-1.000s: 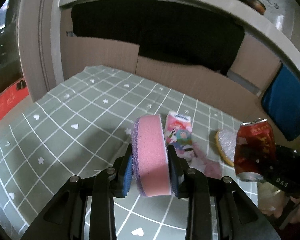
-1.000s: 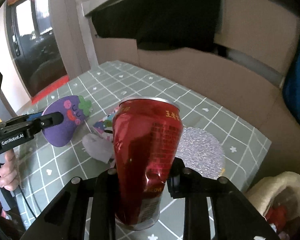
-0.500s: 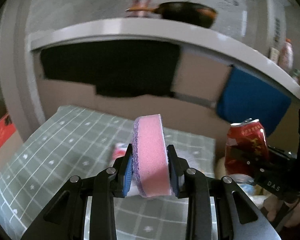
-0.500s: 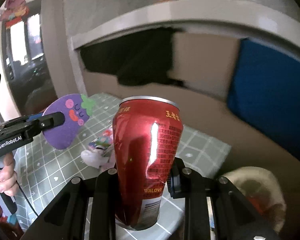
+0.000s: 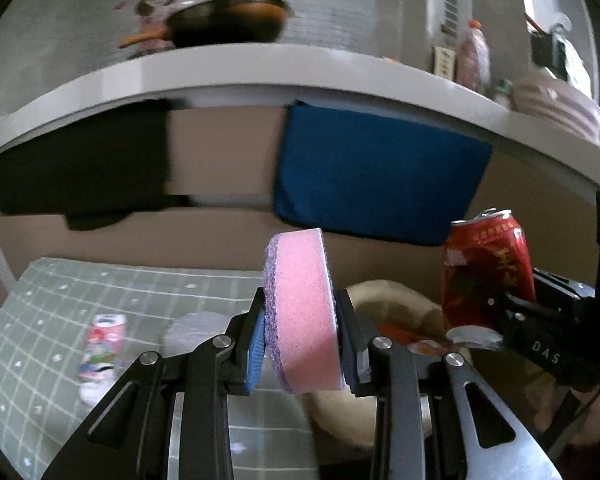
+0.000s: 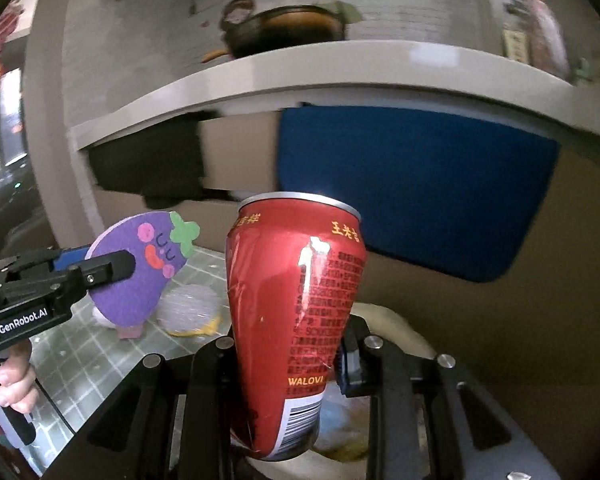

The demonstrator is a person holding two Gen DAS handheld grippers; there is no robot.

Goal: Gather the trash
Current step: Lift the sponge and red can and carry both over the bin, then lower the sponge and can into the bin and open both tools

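While both fingers' pairs pinch a sponge (image 5: pixel 300 312) and dented can (image 6: pixel 292 320) short of the basket (image 5: pixel 384 292), wrappers (image 5: pixel 100 340) beyond them remain on the desk (image 5: pixel 60 292).

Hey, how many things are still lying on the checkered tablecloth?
3 visible: a colorful wrapper at left, a crumpled white piece just below it, and a silvery round scrubber beside them. The left hand-held gripper may hide more.

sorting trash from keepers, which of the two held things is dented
The red can, clamped in the right gripper: its side is creased and buckled. The pink sponge in the left gripper keeps its round shape.
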